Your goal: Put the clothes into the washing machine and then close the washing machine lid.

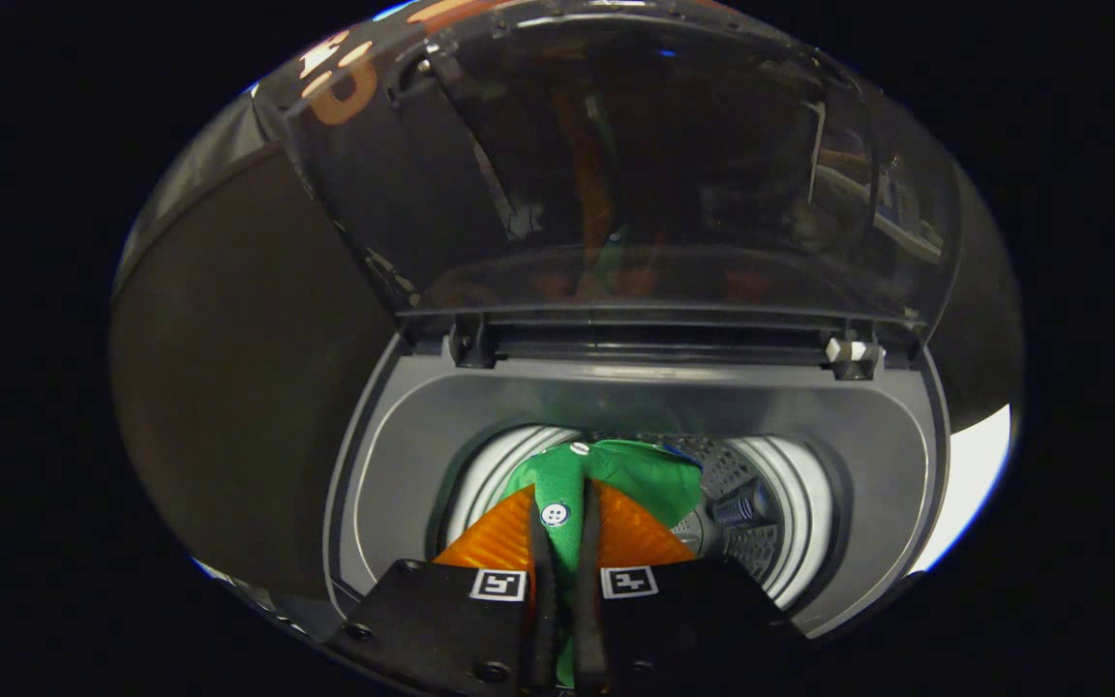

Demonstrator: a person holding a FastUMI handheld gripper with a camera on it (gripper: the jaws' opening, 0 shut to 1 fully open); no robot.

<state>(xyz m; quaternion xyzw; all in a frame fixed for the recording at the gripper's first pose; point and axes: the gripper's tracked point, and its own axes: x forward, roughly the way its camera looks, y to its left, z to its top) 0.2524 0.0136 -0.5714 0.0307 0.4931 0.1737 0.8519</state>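
My gripper (565, 518) is shut on a green garment (640, 479) with white buttons, pinched between both fingers. The cloth hangs just ahead of the fingers, over the round opening of the washing machine drum (770, 503). The drum's perforated metal wall and white inner ring show to the right of the garment. The grey top of the washing machine (616, 397) surrounds the opening. Beyond it the dark see-through lid (635, 165) stands upright on its hinges, open.
The lid's hinges (853, 353) sit along the back edge of the machine top. Dark booth cloth (238, 368) hangs to the left of the machine. A white surface (974, 465) shows to the right of the machine.
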